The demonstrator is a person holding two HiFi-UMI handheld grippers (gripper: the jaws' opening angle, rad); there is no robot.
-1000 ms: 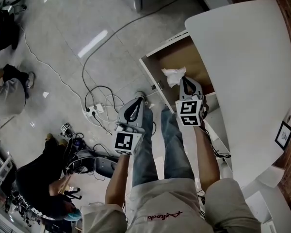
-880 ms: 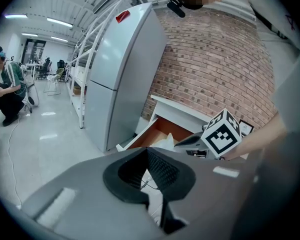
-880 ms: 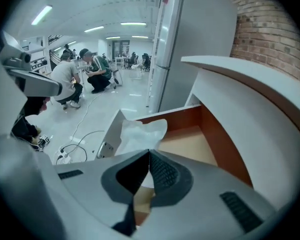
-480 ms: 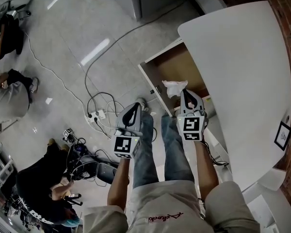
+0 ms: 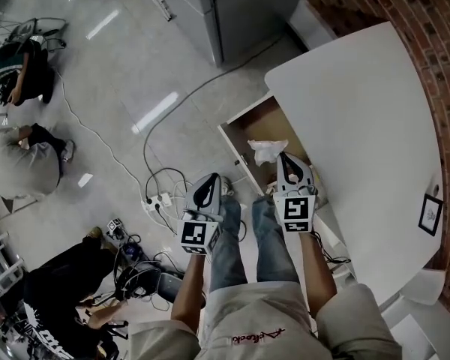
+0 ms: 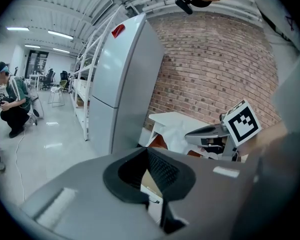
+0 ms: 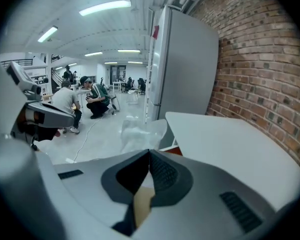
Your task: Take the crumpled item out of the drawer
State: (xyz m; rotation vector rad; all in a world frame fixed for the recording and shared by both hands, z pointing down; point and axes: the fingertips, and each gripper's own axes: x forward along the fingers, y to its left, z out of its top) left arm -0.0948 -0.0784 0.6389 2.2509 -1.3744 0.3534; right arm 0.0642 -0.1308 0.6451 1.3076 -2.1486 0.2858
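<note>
right gripper (image 5: 282,156) clenched on crumpled item (image 5: 268,150) at jaw tips, item over open drawer (image 5: 253,124) beside table (image 5: 360,126). left gripper (image 5: 213,178) closed, empty, over floor.

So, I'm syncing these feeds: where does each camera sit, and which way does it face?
Head view: on the person's head, facing steeply down at the open drawer; shows legs, left gripper and right gripper.
Left gripper view: on the left gripper, facing along its shut jaws toward the fridge and brick wall; right gripper at right.
Right gripper view: on the right gripper, facing along jaws shut on the crumpled item, toward the white table; left gripper at left.
Shared: both gripper views show the fridge.
</note>
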